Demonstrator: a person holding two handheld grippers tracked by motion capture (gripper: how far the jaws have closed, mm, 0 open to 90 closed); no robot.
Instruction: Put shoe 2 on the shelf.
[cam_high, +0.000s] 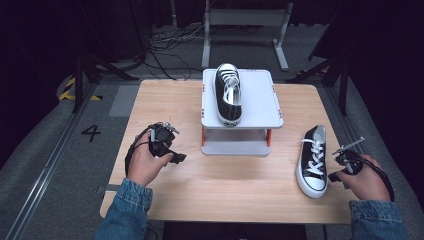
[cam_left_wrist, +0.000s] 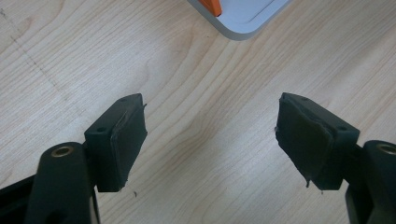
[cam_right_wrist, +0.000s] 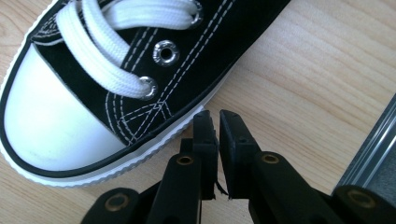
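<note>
One black low-top sneaker (cam_high: 228, 95) with white laces lies on a raised white platform (cam_high: 262, 100) at the back middle of the wooden table (cam_high: 225, 190). Its match (cam_high: 312, 160) lies flat on the table at the right, toe toward me. My right gripper (cam_high: 334, 167) is just right of that shoe's toe. In the right gripper view its jaws (cam_right_wrist: 215, 116) are shut with nothing between them, tips close beside the white sole of the sneaker (cam_right_wrist: 93, 70). My left gripper (cam_high: 176, 142) is left of the platform; its jaws (cam_left_wrist: 210, 121) stand wide open over bare wood.
The platform stands on orange legs (cam_left_wrist: 211, 5), with a lower shelf (cam_high: 235, 147) under its top. A metal rail (cam_right_wrist: 373, 154) runs along the table edge beside my right gripper. Dark floor, cables and stand legs surround the table.
</note>
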